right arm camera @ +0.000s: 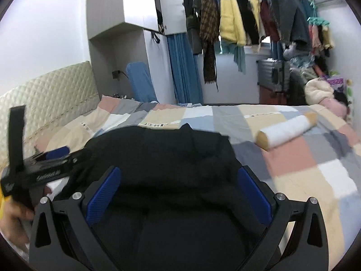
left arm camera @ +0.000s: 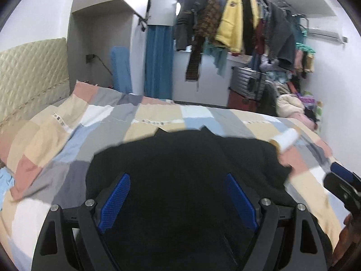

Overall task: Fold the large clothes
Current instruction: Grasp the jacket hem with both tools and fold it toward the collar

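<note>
A large black garment (left arm camera: pixel 180 158) lies spread on the patchwork bedspread (left arm camera: pixel 67 135). My left gripper (left arm camera: pixel 178 180) is open, its blue pads wide apart, hovering over the near part of the garment. My right gripper (right arm camera: pixel 179 176) is also open over the same garment (right arm camera: pixel 162 149), holding nothing. The right gripper shows at the right edge of the left wrist view (left arm camera: pixel 343 180). The left gripper shows at the left of the right wrist view (right arm camera: pixel 45 164), held in a hand.
A white roll with tan ends (right arm camera: pixel 286 133) lies on the bedspread (right arm camera: pixel 304 169) to the right of the garment. A quilted headboard (left arm camera: pixel 31 76) stands at the left. Hanging clothes (left arm camera: pixel 237 20), a suitcase (left arm camera: pixel 246 83) and piled clothes (right arm camera: pixel 320 90) are beyond the bed.
</note>
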A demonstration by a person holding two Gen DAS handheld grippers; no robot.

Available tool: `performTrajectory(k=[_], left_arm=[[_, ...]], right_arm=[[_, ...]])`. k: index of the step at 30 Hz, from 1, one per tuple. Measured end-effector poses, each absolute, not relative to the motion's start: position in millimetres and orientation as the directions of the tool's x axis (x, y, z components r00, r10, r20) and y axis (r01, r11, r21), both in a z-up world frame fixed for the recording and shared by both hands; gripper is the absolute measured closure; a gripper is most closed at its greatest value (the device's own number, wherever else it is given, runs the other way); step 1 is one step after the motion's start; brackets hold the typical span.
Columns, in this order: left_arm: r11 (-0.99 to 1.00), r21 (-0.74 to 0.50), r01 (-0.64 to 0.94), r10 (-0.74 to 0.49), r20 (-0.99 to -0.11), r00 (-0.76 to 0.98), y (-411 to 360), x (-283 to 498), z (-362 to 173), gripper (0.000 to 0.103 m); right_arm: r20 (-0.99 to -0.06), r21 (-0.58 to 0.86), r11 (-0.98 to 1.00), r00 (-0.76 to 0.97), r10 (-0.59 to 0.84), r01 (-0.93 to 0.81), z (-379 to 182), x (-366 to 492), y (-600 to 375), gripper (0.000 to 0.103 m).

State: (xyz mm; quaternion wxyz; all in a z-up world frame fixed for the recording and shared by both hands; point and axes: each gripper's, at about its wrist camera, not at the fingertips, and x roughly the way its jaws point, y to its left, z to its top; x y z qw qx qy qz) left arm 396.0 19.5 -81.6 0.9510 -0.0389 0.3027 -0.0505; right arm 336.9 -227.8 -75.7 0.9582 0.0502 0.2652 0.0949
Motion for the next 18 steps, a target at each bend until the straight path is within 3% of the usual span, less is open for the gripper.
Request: performTrajectory(k=[7,9,12,18], left_arm=[[1.0,-0.021,-0.001,-0.012,-0.617,0.787,34,490,-113,0.016],[1.0,0.014,0.011,0.0,-0.617,0.787,37,506,-134,0.01],[1.0,-0.001,0.029,-0.024,-0.605,0.796,42,509,-156,0.01],[0.999,0.02,0.049,-0.029,-0.57,0.821,38,507,-173,0.009]], right_arm=[[-0.579,0.068,0.984,0.797,0.171,-0.163,-105,468,-191,0.0],[-0.592,0.021,0.989,0.795,0.131,-0.148,-124,492,-187,0.0],[-0.62,0.039,0.986,0.771,0.149,-0.159,-156,509,-194,0.0],[-0.533,0.026,0.984,0.83,0.164,-0.178,-179,503,-199,0.0]])
